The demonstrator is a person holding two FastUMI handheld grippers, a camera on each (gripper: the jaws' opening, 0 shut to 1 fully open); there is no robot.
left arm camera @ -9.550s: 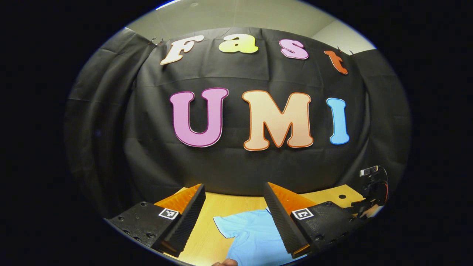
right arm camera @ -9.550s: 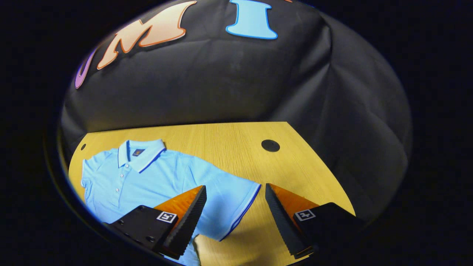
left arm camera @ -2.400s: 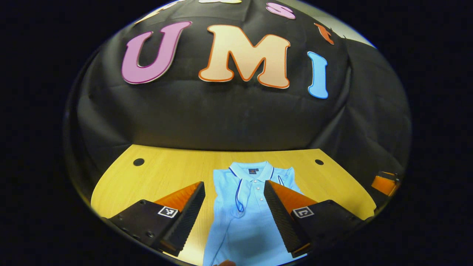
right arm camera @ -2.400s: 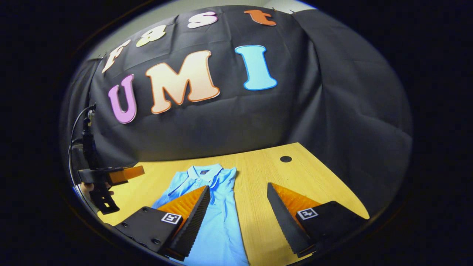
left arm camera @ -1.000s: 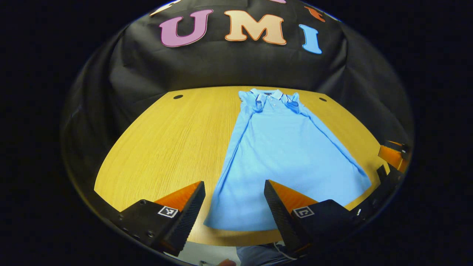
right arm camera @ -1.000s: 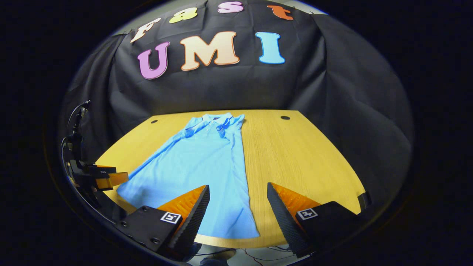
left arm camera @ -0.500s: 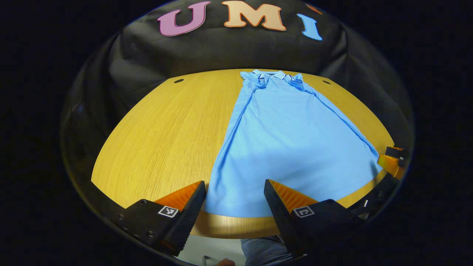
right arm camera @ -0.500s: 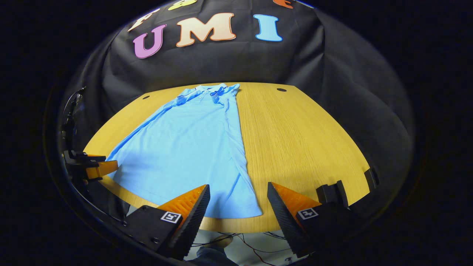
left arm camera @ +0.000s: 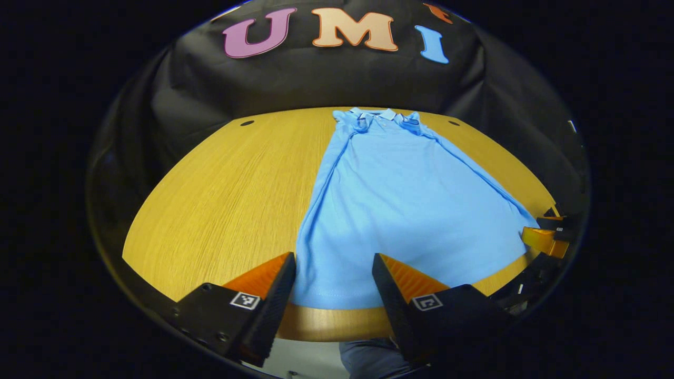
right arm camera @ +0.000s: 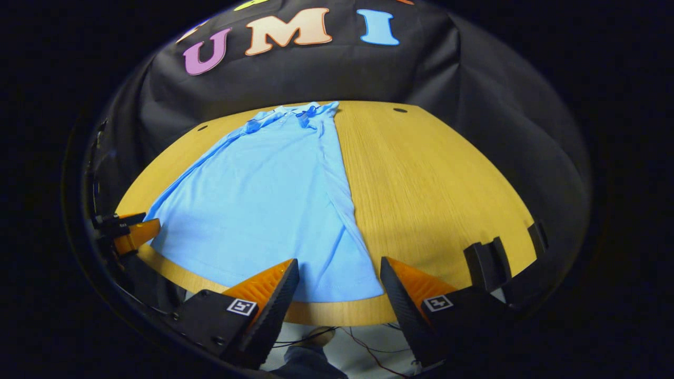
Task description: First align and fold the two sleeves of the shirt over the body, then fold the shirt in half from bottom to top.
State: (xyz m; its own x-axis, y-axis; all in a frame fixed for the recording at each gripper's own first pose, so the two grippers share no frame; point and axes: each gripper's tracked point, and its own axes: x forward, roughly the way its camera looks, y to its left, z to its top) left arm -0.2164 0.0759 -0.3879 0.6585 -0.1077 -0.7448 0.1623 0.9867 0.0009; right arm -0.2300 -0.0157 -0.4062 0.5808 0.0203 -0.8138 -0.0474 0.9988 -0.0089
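Left gripper view, left claw: we hold it spread wide and grasping nothing, its two fingers straddling the near left corner of the shirt hem, just above the counter edge.
Left gripper view, shirt: the blue polo lies flat on the counter, collar at the far end, hem at the near edge, both sleeves already folded in over the body near the collar.
Left gripper view, why we are here: we judge the sleeve step done, so each claw sits at a hem corner to lift the bottom up toward the collar.
Left gripper view, right claw: we see it at the far right, beside the other hem corner; whether it touches cloth we cannot tell.
Right gripper view, right claw: released as well, fingers apart on either side of the near right hem corner, nothing between them pressed.
Right gripper view, left claw: it waits at the left edge, just beside the opposite corner.
Right gripper view, surroundings: two round holes pierce the counter at the far end, well apart from the fold path; cables lie on the floor below the near edge.
Right gripper view, obstacles: we see nothing on the counter in the way; the hem lies close to the counter edge, so the lower fingers must slide under thin cloth there.
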